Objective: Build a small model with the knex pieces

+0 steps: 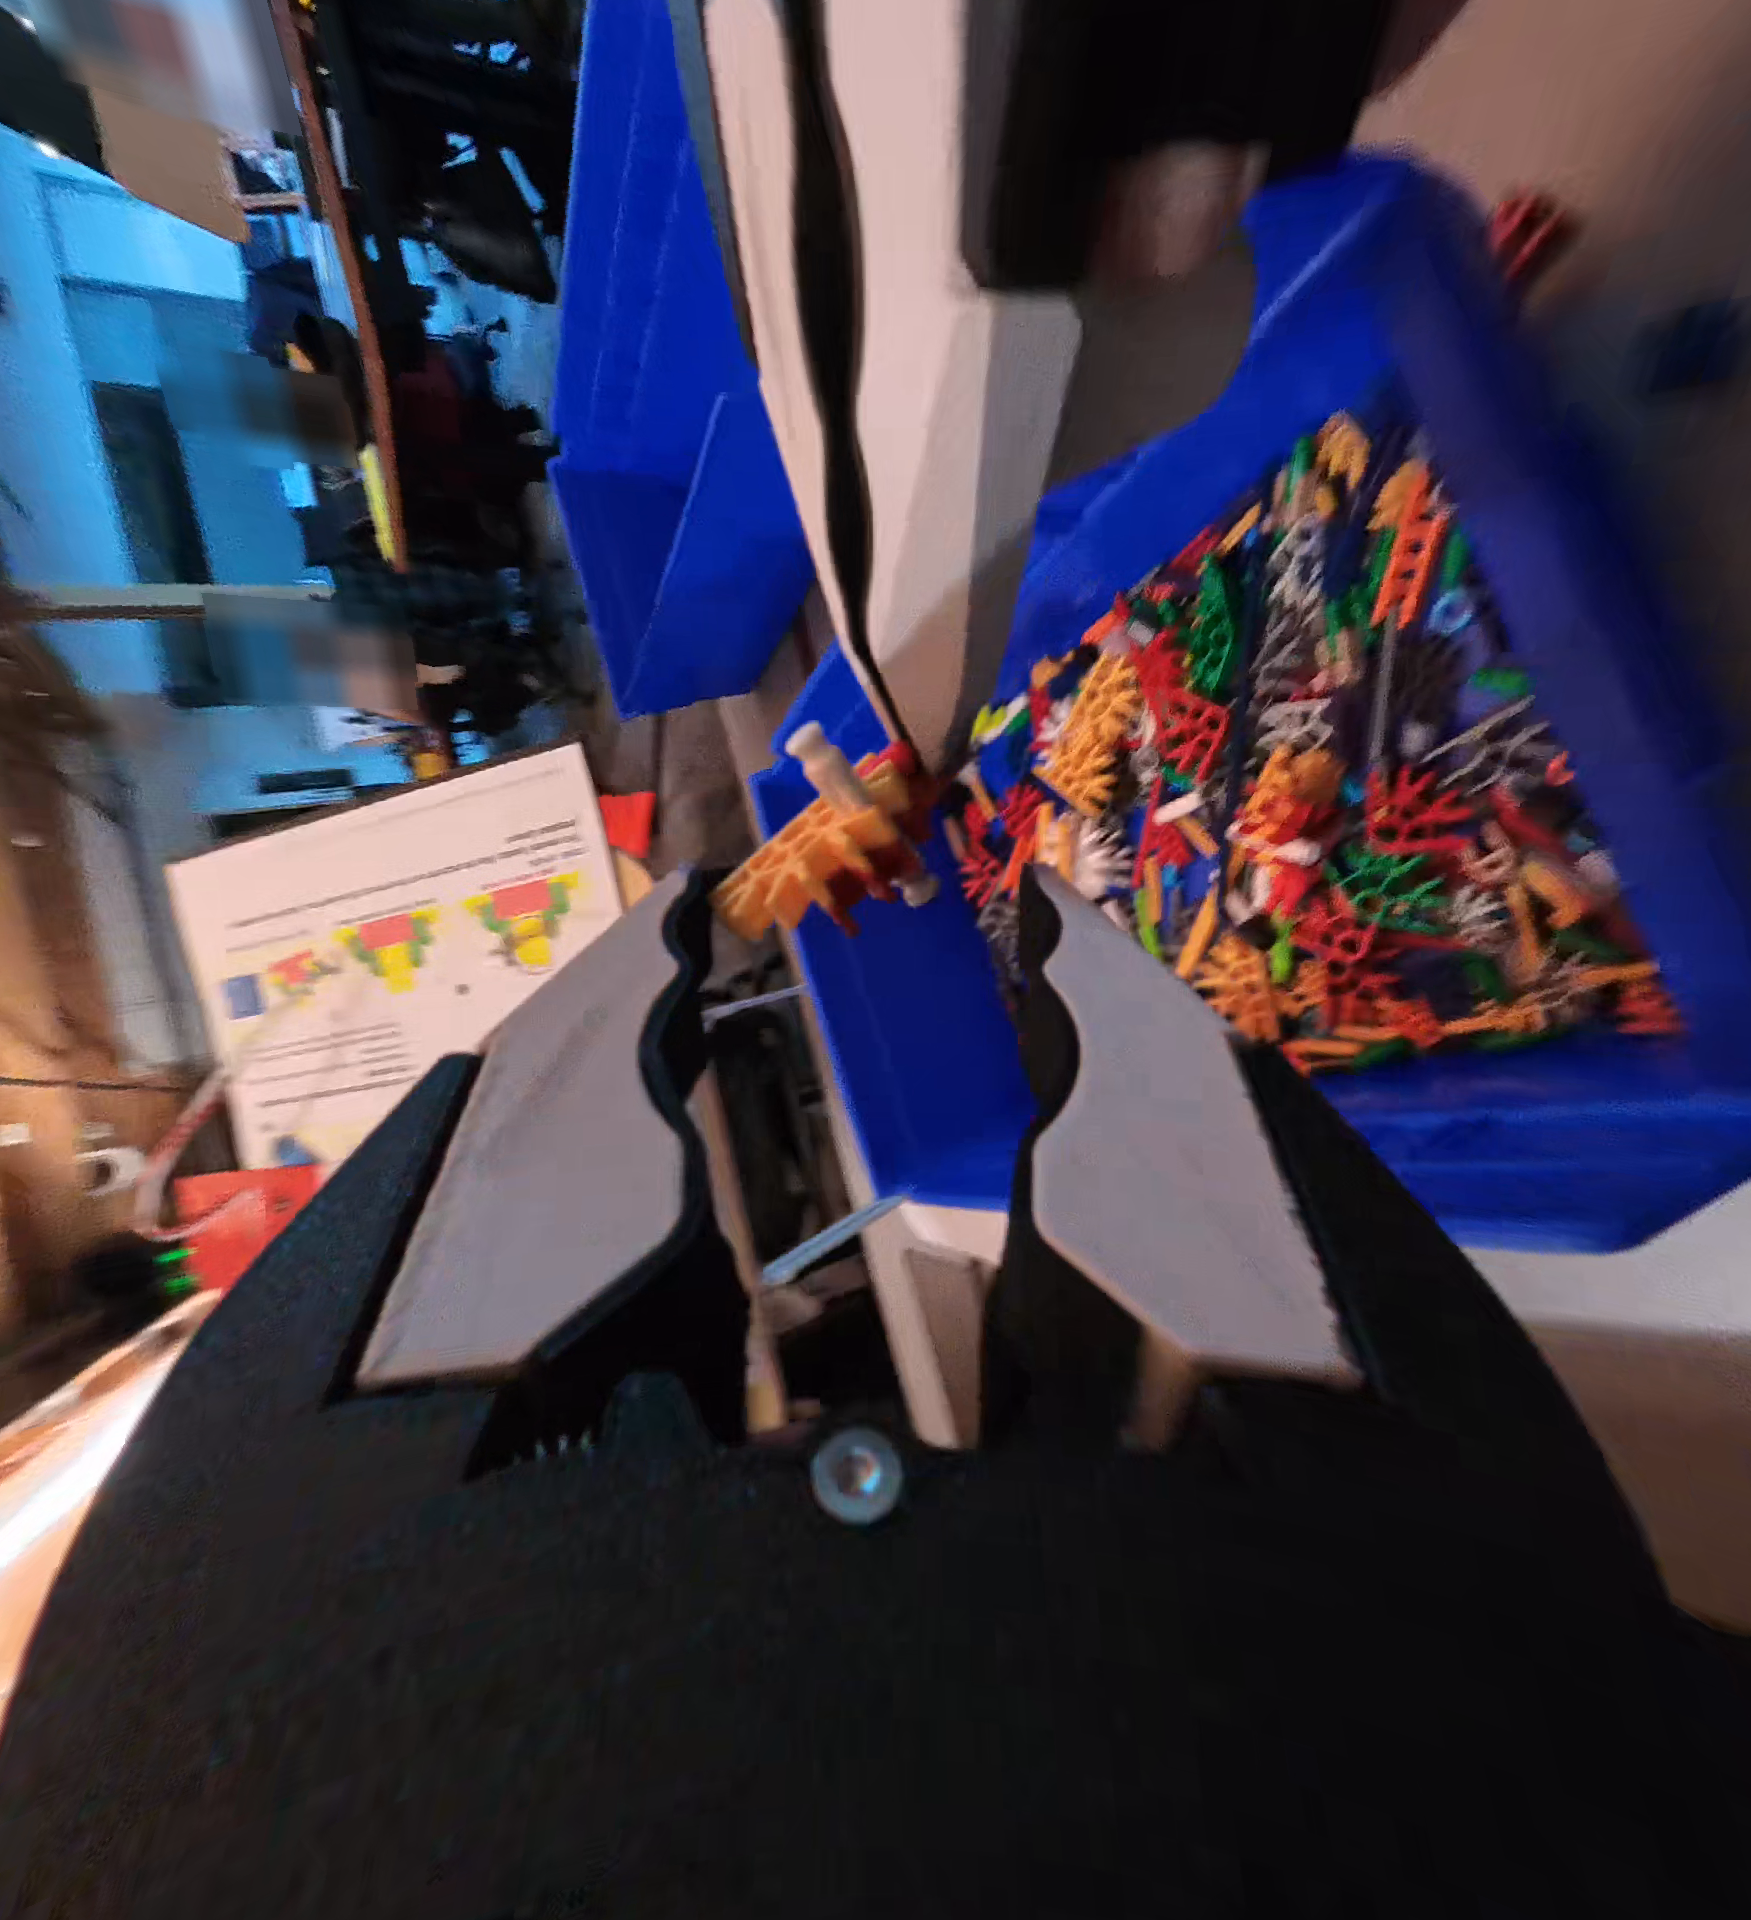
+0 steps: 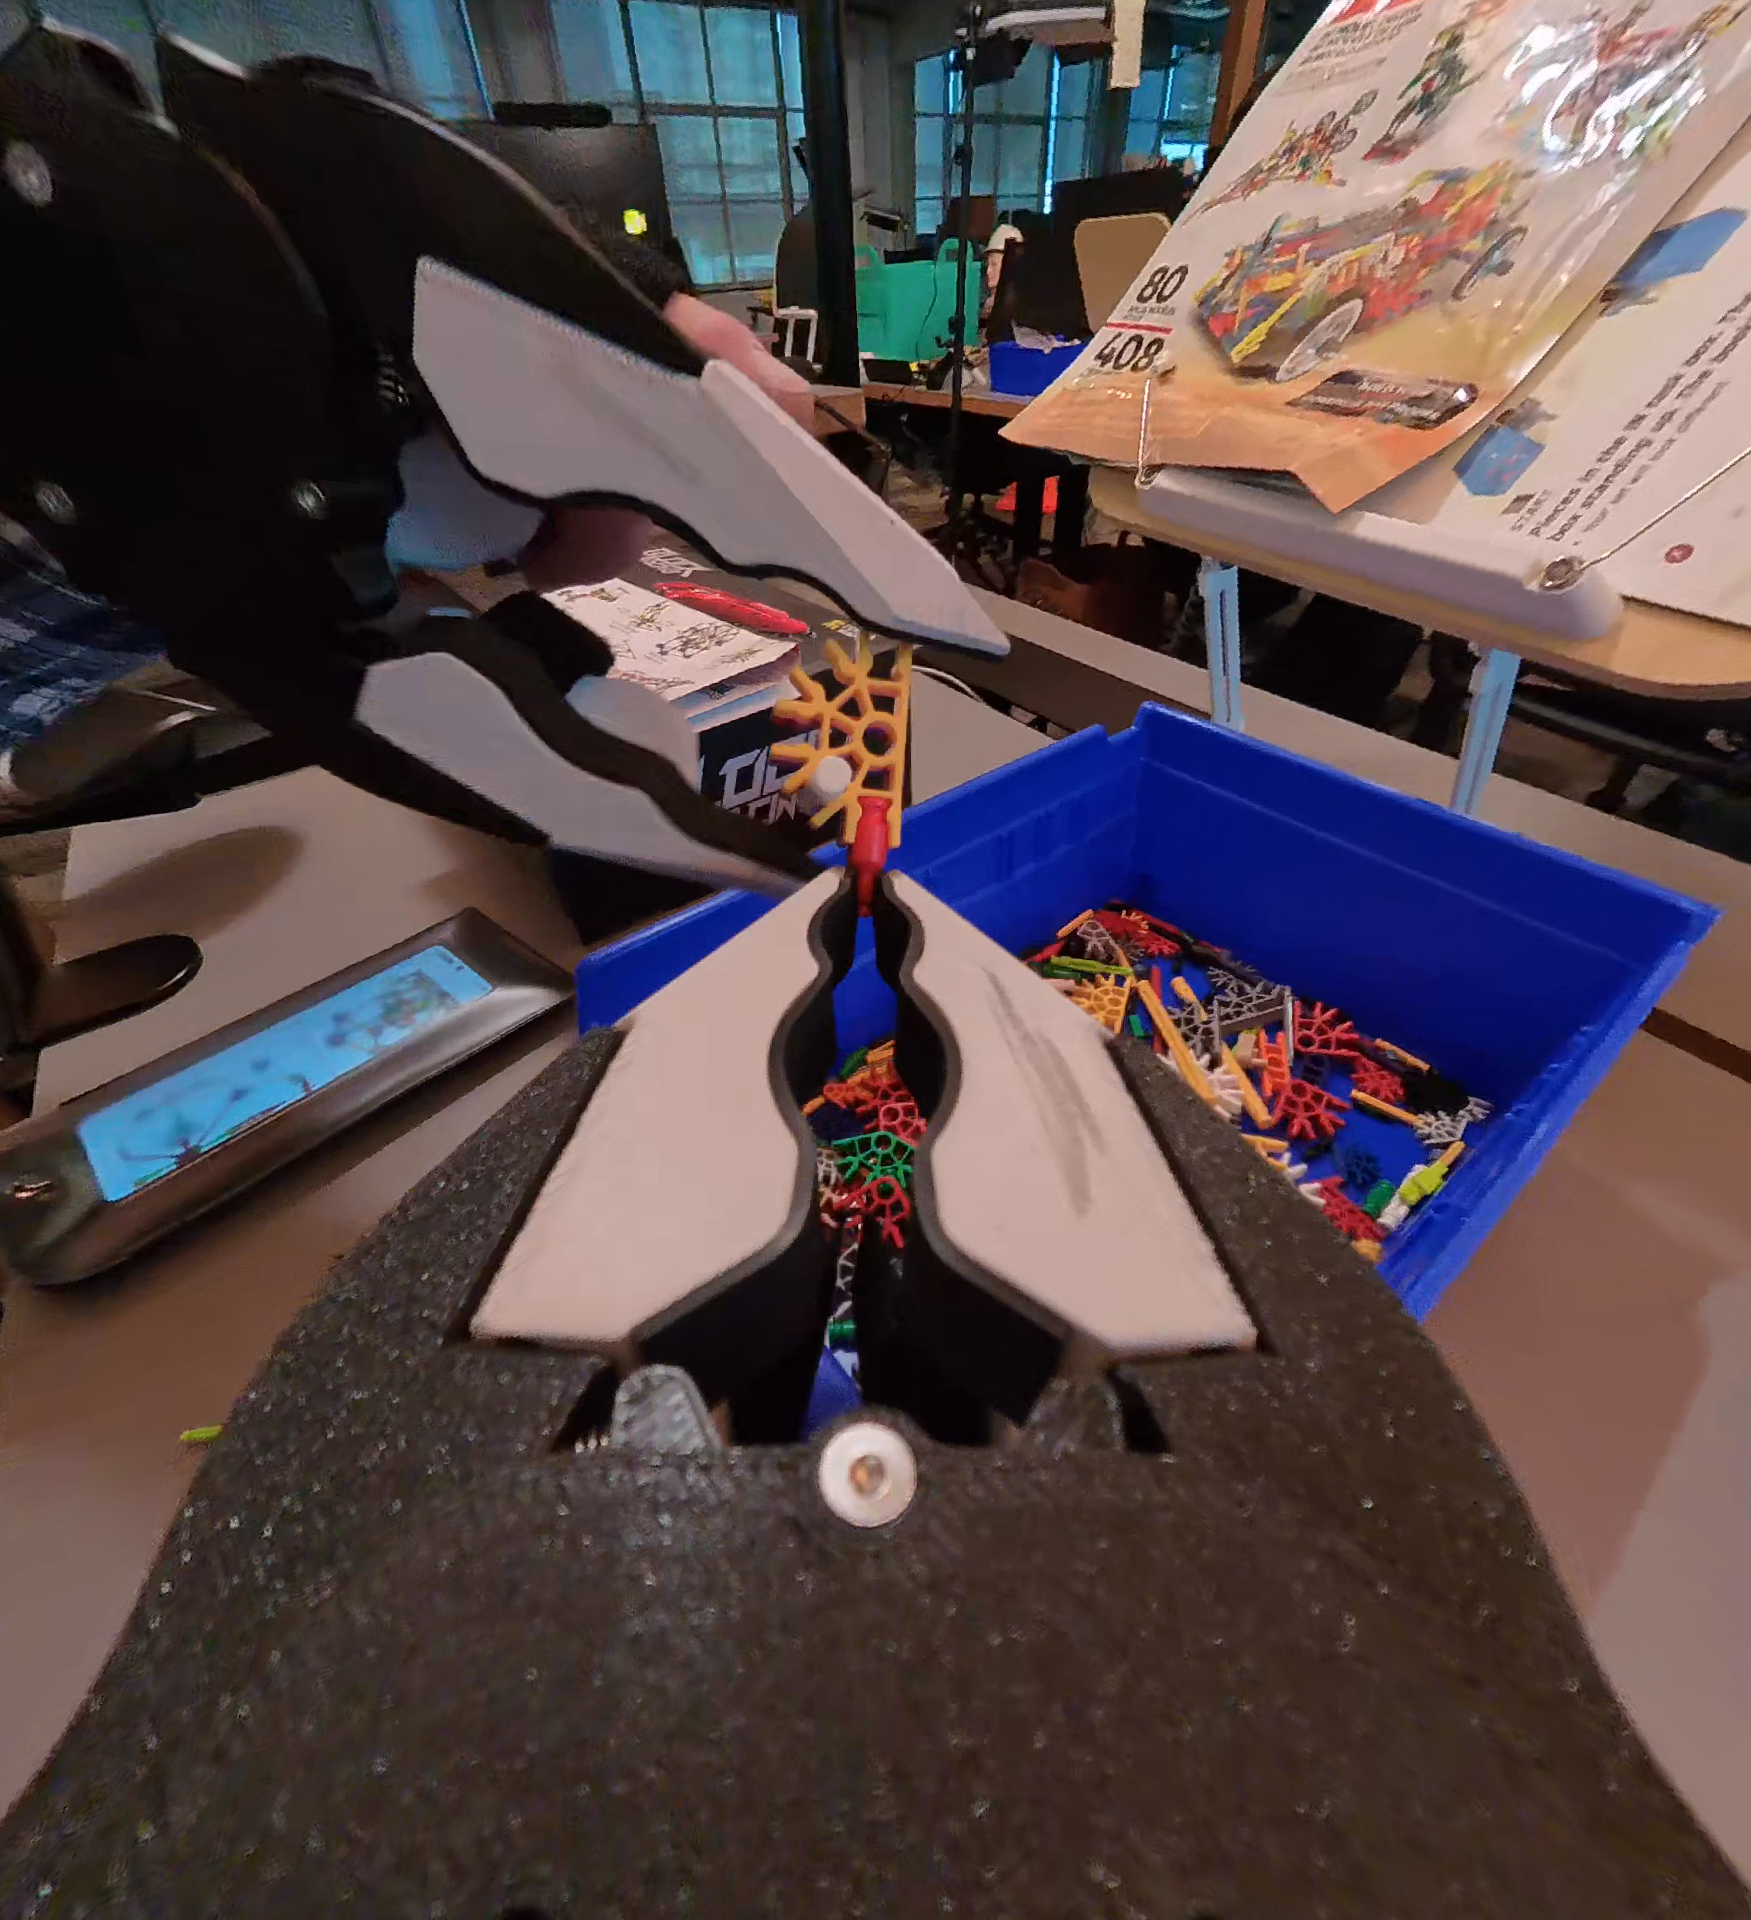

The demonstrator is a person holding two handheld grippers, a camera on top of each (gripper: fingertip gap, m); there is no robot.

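1. Nearest in the right wrist view, the right hand-held gripper (image 2: 863, 883) is clenched on a red rod (image 2: 869, 844), which is pinched at its lower end and stands nearly upright out of the fingertips.
2. Plugged onto the top of that rod is a yellow connector (image 2: 855, 732), a flat snowflake-like piece with a white peg (image 2: 833, 774) through it. The rod's long axis runs straight up from the right fingertips into the connector.
3. The left hand-held gripper (image 2: 892, 748) comes in from the left with its jaws spread wide. One finger lies above the connector and one below, and neither visibly touches it (the upper tip sits just beside its top edge).
4. In the left wrist view the connector (image 1: 819, 847) lies just ahead of the open left fingertips, slightly left of centre, with the right gripper's closed fingers reaching down to it from above.
5. Beneath and beyond both is a blue bin (image 2: 1536, 904) on the table (image 2: 1681, 1403), filled with mixed coloured pieces (image 2: 1266, 1049).
6. A phone (image 2: 258, 1081) lies toward the table's left edge.
7. A booklet stand (image 2: 1370, 540) rises beyond the far edge.
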